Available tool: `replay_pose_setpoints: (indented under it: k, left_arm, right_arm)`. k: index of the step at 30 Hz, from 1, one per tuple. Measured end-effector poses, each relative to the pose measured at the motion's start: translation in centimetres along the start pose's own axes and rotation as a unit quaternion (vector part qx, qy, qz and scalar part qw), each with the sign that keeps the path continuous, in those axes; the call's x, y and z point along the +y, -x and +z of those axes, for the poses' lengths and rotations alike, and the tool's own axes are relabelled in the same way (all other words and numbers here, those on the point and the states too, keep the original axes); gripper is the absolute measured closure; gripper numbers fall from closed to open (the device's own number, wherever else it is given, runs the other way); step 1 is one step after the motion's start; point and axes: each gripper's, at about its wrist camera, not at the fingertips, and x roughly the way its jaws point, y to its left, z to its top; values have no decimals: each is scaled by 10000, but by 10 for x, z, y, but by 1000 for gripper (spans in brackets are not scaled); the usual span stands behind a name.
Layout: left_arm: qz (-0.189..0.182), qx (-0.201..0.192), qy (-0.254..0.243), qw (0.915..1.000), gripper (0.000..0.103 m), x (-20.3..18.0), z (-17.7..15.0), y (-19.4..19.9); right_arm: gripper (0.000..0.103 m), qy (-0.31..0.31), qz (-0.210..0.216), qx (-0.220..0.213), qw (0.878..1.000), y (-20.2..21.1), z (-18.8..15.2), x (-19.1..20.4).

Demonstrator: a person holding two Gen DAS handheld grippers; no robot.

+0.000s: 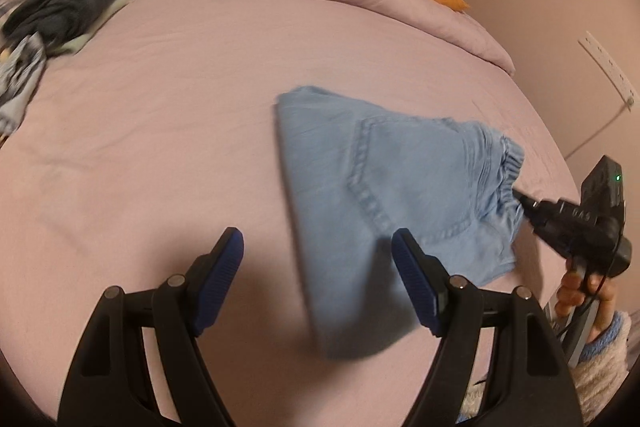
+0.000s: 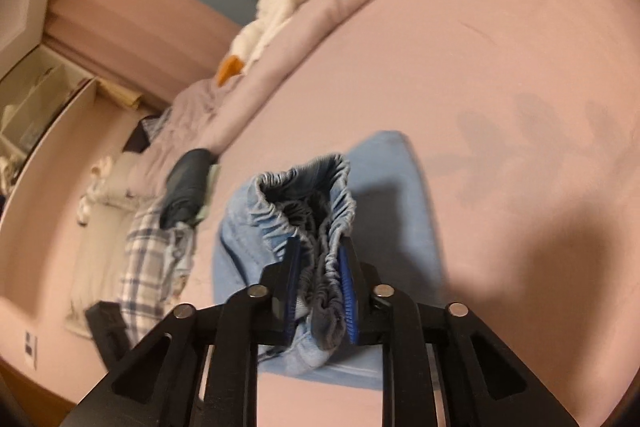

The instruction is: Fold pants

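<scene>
The light blue pants (image 1: 384, 187) lie partly folded on the pink bed (image 1: 180, 127), the elastic waistband (image 2: 304, 195) lifted off it. They look soft, light and floppy, so the cloth probably sags from any one hold; the thick gathered waistband seems the best place to grip. The right tool (image 2: 320, 267) is clamped on this waistband. The left tool (image 1: 318, 247) hovers with fingers apart, holding nothing, above the lower edge of the pants

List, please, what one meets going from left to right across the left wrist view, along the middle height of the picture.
Patterned cloth at the edge → bare pink bed sheet → light blue pants → right tongs gripping the waistband.
</scene>
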Motion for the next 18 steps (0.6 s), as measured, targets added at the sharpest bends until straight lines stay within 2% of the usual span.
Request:
replay_pose_setpoints:
  k: [4, 7, 10, 14, 15, 16, 18]
  left_arm:
    - [-4, 58, -217, 9997, 28, -14, 10, -17]
    - [-103, 179, -276, 9994, 29, -21, 13, -31]
    - [37, 286, -528, 9982, 29, -33, 11, -44]
    - [106, 338, -630, 9974, 29, -35, 10, -50]
    - [92, 342, -608, 9975, 28, -34, 11, -50]
    - [96, 330, -592, 9977, 28, -33, 11, -50]
    - [140, 326, -628, 9974, 28, -34, 10, -52]
  right_arm:
    - [97, -117, -482, 97, 9987, -6, -4, -14]
    - [96, 297, -659, 10, 9974, -1, -4, 5]
    - [95, 841, -793, -119, 9932, 4, -2, 28]
    - [94, 1161, -896, -277, 9888, 6, 2, 44]
    - [87, 1248, -861, -276, 9881, 4, 2, 48]
    - [74, 1344, -786, -226, 9875, 0, 1, 53]
    - [65, 1426, -667, -107, 9875, -10, -2, 57]
